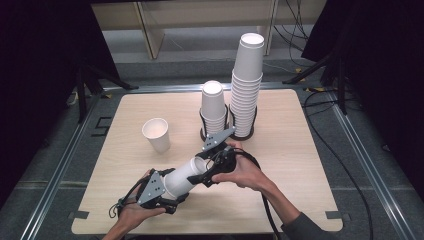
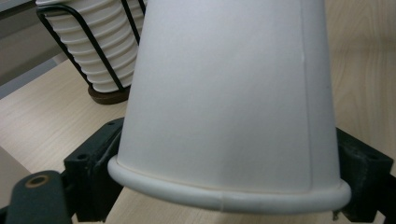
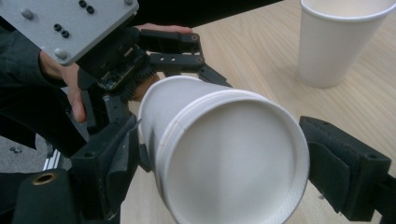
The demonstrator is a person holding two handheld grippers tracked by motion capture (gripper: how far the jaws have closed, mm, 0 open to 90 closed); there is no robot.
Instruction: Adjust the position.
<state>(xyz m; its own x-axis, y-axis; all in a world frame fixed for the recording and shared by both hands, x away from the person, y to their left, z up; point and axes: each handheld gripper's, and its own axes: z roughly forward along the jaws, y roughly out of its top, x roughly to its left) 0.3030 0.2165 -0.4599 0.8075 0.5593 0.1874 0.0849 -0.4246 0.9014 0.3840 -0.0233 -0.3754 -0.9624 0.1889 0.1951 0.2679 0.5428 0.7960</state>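
Note:
A white paper cup [image 1: 184, 176] lies on its side in the air above the near part of the table, held between both grippers. My left gripper [image 1: 169, 190] is shut on its rim end; in the left gripper view [image 2: 224, 182] the rolled lip sits between the two black jaws. My right gripper [image 1: 204, 171] is shut on its base end. In the right gripper view [image 3: 224, 163] the recessed base [image 3: 233, 158] faces the camera, with a jaw pressed against each side. A line rings the cup near the base; I cannot tell whether it is one cup or nested cups.
A single cup [image 1: 156, 134] [image 3: 336, 42] stands upright, mouth up, left of centre on the wooden table [image 1: 295, 165]. Behind the grippers stand a short cup stack [image 1: 213, 107] and a tall one [image 1: 246, 85] in black wire holders, and one stack [image 2: 93, 51] appears in the left gripper view.

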